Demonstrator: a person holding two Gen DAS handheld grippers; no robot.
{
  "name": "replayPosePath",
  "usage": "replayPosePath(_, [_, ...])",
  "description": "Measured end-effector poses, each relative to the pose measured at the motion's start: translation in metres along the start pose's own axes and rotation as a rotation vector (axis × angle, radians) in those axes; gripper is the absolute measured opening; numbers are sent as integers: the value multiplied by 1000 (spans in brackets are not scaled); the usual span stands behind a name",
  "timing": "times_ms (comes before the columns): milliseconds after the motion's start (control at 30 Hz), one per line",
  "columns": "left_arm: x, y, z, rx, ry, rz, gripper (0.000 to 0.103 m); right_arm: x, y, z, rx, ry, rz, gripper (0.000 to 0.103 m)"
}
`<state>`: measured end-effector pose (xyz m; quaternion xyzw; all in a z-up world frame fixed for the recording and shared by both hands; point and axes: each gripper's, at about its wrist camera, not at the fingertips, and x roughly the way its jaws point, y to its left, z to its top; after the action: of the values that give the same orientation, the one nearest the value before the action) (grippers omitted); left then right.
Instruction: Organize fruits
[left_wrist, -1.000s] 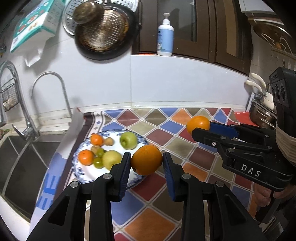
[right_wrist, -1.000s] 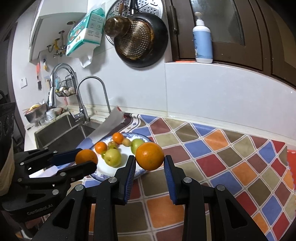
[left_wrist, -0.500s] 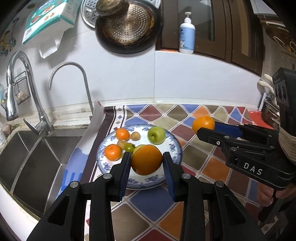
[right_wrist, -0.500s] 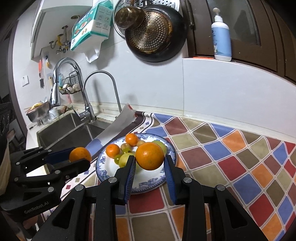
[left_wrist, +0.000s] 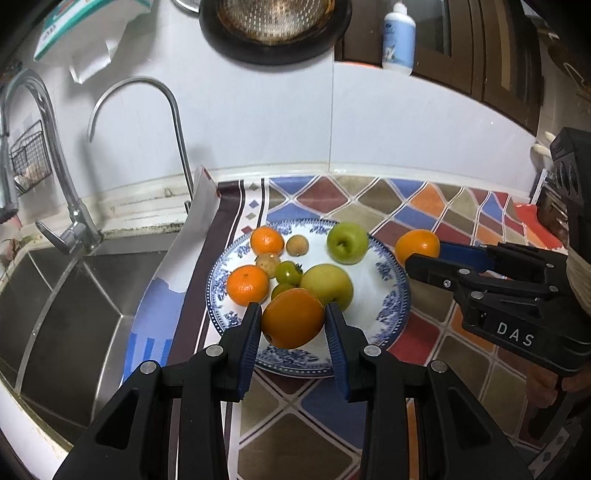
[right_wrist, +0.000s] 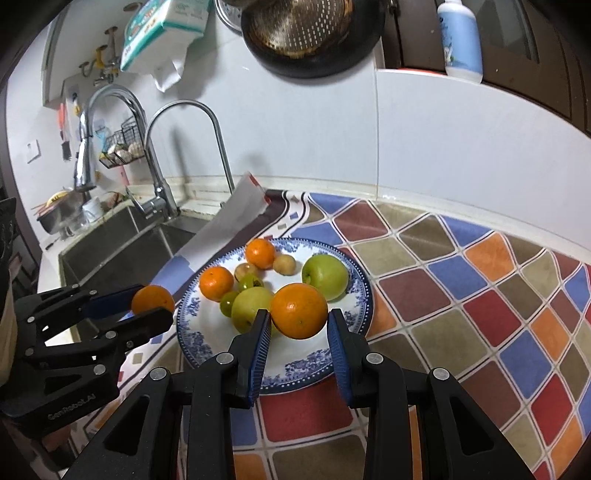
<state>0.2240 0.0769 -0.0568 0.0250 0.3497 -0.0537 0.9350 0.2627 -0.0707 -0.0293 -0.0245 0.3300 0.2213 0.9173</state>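
- Left wrist view: your left gripper (left_wrist: 292, 326) is clamped on an orange (left_wrist: 293, 318), poised over the near rim of the blue-patterned plate (left_wrist: 395, 295). Risk: release it here and it may knock the yellow-green apple (left_wrist: 327, 283) or roll off the rim toward the sink (left_wrist: 74, 288).
- Right wrist view: your right gripper (right_wrist: 298, 334) is clamped on a second orange (right_wrist: 299, 311) above the same plate; both oranges landing together could collide.
- Surface: a checkered mat (right_wrist: 480, 314), possibly slick; glare prevents confirmation. Tiled kitchen wall behind.
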Motion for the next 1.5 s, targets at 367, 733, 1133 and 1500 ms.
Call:
replayPosePath(367, [38, 7, 0, 2, 62, -19, 35, 37, -6, -3, 9, 73, -20, 33])
replayPosePath(733, [61, 9, -3, 2, 109, -15, 35, 66, -15, -3, 21, 123, -9, 33])
replayPosePath(1133, [26, 8, 3, 8, 18, 32, 65, 41, -9, -3, 41, 92, -46, 43])
replayPosePath(1500, [-21, 9, -6, 73, -83, 74, 89, -21, 5, -21, 143, 13, -198, 68])
